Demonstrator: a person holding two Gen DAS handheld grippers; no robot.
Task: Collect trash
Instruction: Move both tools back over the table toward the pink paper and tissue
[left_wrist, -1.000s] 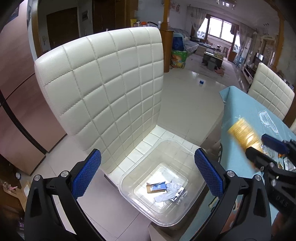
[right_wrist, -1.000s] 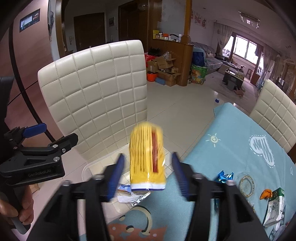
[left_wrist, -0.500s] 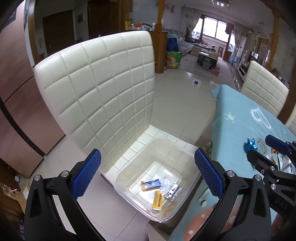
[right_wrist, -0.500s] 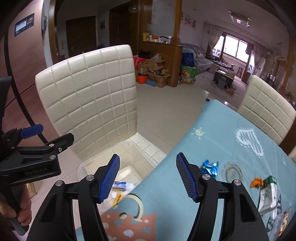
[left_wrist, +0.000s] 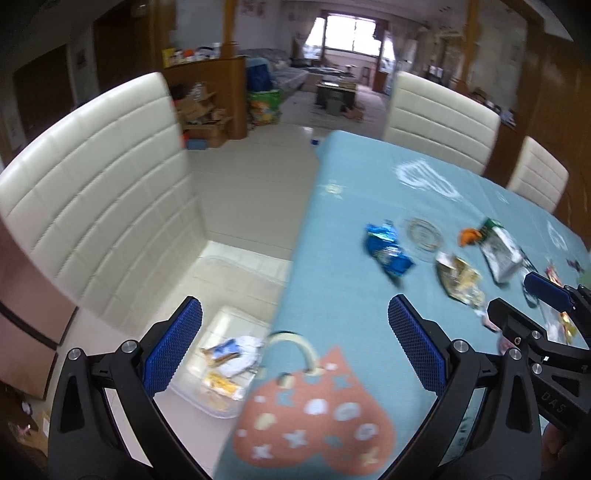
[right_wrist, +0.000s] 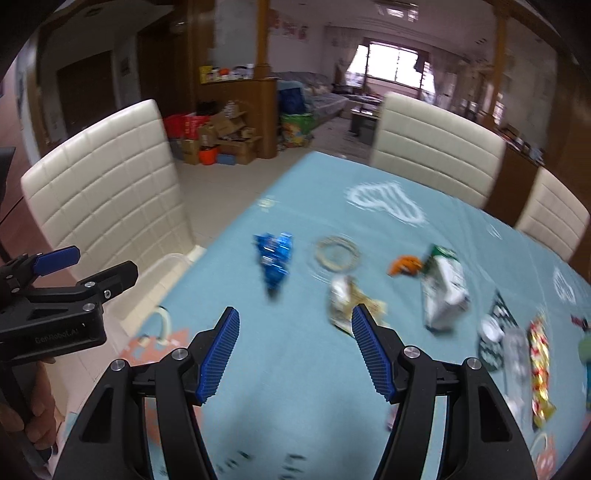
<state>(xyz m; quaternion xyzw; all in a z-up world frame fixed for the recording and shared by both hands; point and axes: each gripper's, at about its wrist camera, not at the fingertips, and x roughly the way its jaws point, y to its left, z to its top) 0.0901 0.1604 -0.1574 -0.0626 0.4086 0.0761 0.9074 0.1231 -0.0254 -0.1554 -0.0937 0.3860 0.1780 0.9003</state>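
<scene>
Step in hand: reaching for the next piece of trash, by my reading.
Right tool (right_wrist: 293, 350): jaws wide, nothing between them, hovering over the counter (right_wrist: 295, 369) and aimed toward 12 o'clock.
Left tool (left_wrist: 295, 347): jaws wide and empty, straddling the counter's edge.
Nearest trash: blue wrapper (right_wrist: 274, 260) just past the right tool at 12 o'clock; crumpled pale wrapper (right_wrist: 345, 299) beside the right finger at 1 o'clock.
Further trash: green-and-white packet (right_wrist: 443, 291) and orange scrap (right_wrist: 404, 264), toward 2 o'clock.
Bin (left_wrist: 221, 354): clear, on the chair seat (left_wrist: 240, 269), at 8 o'clock off the counter's edge in the left view, already holding wrappers.
How to do it well: pick one piece, likely the blue wrapper; centre it between the pads, come down until they nearly brush the cloth, then close on the raised crumple.
Risk: thin foil may slip or pinch the tablecloth.
</scene>
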